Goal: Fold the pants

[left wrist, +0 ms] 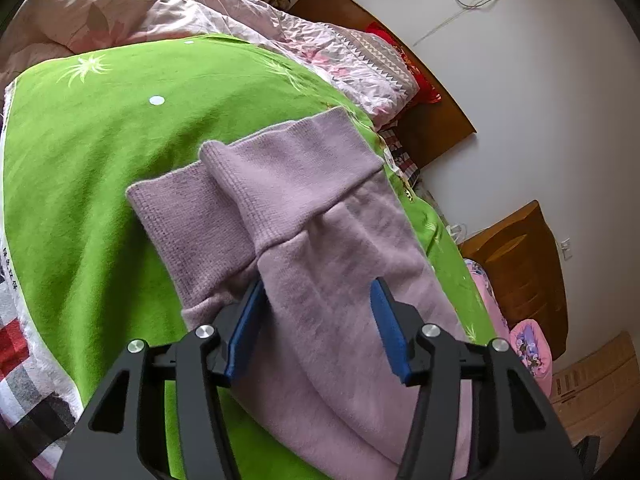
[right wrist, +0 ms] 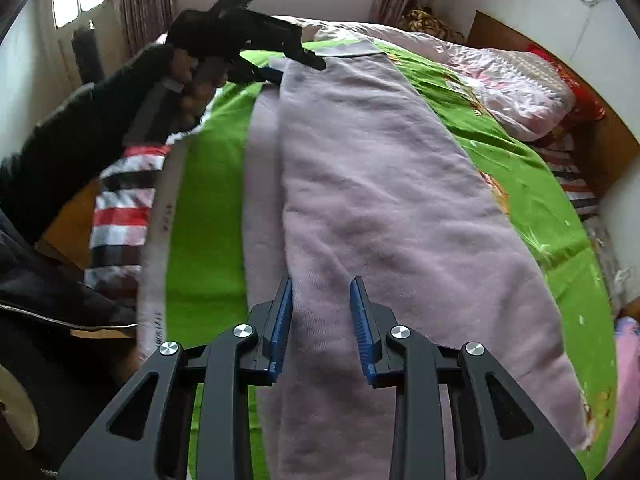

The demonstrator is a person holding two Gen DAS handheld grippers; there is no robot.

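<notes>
Lilac knit pants (right wrist: 380, 184) lie lengthwise on a green bed sheet (right wrist: 208, 220), one leg folded over the other. Their ribbed cuffs (left wrist: 280, 184) show in the left wrist view, one overlapping the other. My left gripper (left wrist: 318, 304) is open, its blue pads either side of the upper leg near the cuffs, just above the cloth. It also shows in the right wrist view (right wrist: 280, 68) at the far end of the pants. My right gripper (right wrist: 322, 300) is open over the near end of the pants, holding nothing.
A crumpled pink quilt (left wrist: 224, 20) lies at the head of the bed by a wooden headboard (left wrist: 432, 120). A striped blanket (right wrist: 120, 208) hangs at the bed's left edge. A wooden nightstand (left wrist: 520, 264) and white wall stand on the right.
</notes>
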